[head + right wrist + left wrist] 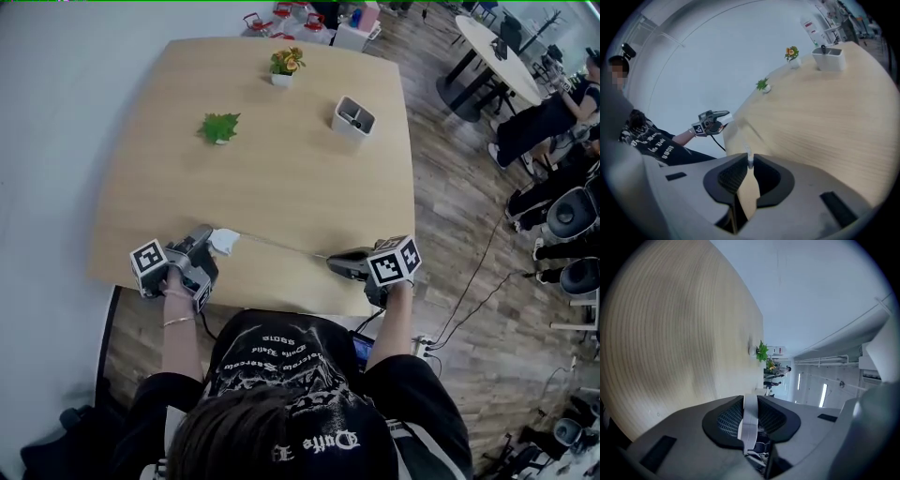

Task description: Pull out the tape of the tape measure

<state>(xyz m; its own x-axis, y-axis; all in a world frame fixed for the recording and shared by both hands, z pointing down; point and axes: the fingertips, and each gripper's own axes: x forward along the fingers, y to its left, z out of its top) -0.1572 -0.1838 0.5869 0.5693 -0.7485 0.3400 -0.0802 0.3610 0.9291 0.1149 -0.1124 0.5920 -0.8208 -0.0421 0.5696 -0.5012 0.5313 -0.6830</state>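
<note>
A white tape measure case [226, 242] hangs just above the wooden table [281, 178] near its front left edge, with my left gripper [217, 246] shut on it. In the left gripper view the white case [750, 420] fills the narrow gap between the jaws. A thin tape [281, 247] runs from the case rightward over the table to my right gripper [334, 263], which is shut on the tape's end. The right gripper view shows the tape end [749, 161] pinched between the pads. There the tape [742, 139] leads off to the far left gripper [712, 123].
On the table's far half stand a small green plant [219, 127], a flowering pot [286, 64] and a white holder [353, 116]. The front table edge lies just below both grippers. Seated people [548, 117], a round table [492, 47] and floor cables [478, 281] are at the right.
</note>
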